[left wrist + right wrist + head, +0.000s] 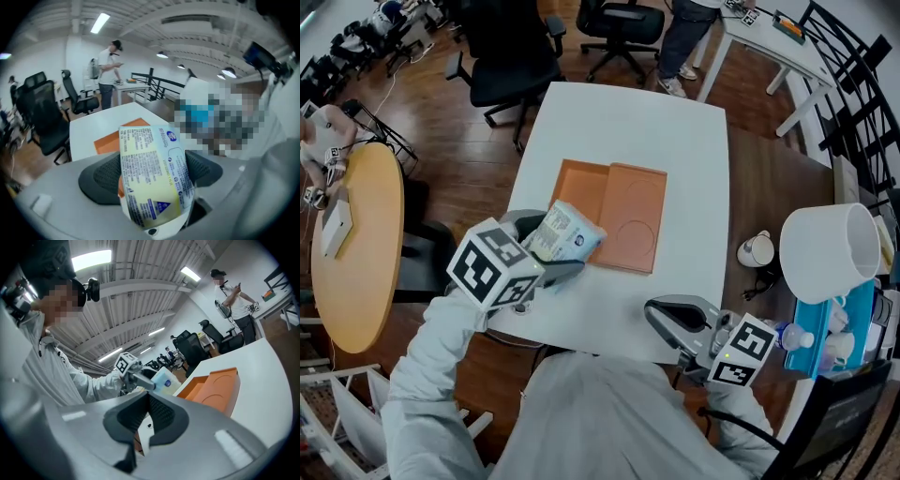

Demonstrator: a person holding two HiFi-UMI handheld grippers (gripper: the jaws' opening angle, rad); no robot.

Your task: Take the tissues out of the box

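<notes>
A soft tissue pack (567, 232) with blue print is off the table, between the pads of my left gripper (555, 246), which is shut on it. In the left gripper view the tissue pack (152, 173) fills the gap of the left gripper (152, 180), both pads touching its sides. The open orange box (614, 214) lies flat on the white table (675, 141), just beyond the pack. My right gripper (661, 314) hovers at the table's near edge; in its own view the right gripper (147, 416) is shut with nothing in it, and it sees the pack (164, 379) and the box (215, 385).
To the right stand a white mug (757, 249), a big white lampshade-like tub (830, 248) and a blue bin (834, 328) of small items. A round wooden table (356, 244) is at left. Office chairs (506, 56) stand beyond the table. A person (110, 70) stands far back.
</notes>
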